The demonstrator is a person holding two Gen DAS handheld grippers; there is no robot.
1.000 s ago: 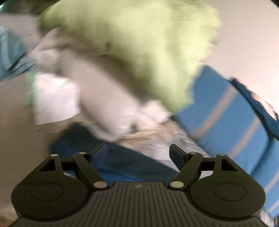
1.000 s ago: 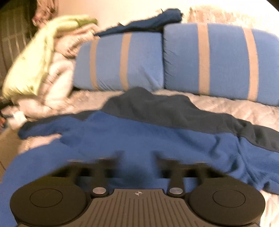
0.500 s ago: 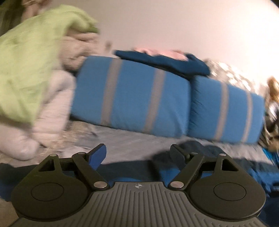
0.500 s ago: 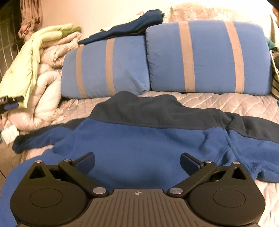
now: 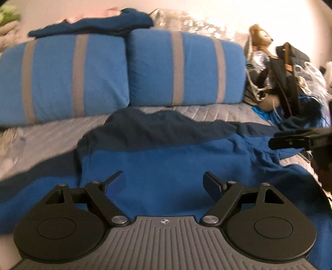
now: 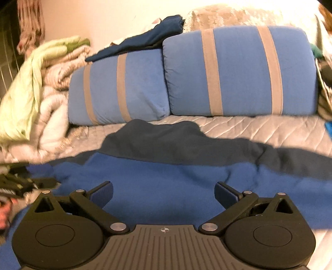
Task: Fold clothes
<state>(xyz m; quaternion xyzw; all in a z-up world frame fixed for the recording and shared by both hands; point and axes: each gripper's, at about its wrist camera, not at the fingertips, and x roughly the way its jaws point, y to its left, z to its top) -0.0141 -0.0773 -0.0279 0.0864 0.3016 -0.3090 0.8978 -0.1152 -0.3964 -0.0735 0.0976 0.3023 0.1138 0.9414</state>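
We held our left gripper (image 5: 164, 182) and right gripper (image 6: 164, 192) spread wide, empty, above the blue fleece top (image 6: 166, 182), flat on the quilted bed (image 6: 259, 128).

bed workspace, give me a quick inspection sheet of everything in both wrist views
surface: grey quilted bed cover, bare toward the pillows.
job's things: blue fleece garment with a dark navy upper band, spread flat and unfolded.
clutter: two blue striped pillows; dark navy clothes on top of them; green and cream bedding pile at one end; bags and a stuffed toy at the other.
grippers: left hand-held gripper open, over the fleece; right hand-held gripper open, over the fleece.
cables: nothing seen.
surroundings: plain pale wall behind the bed.
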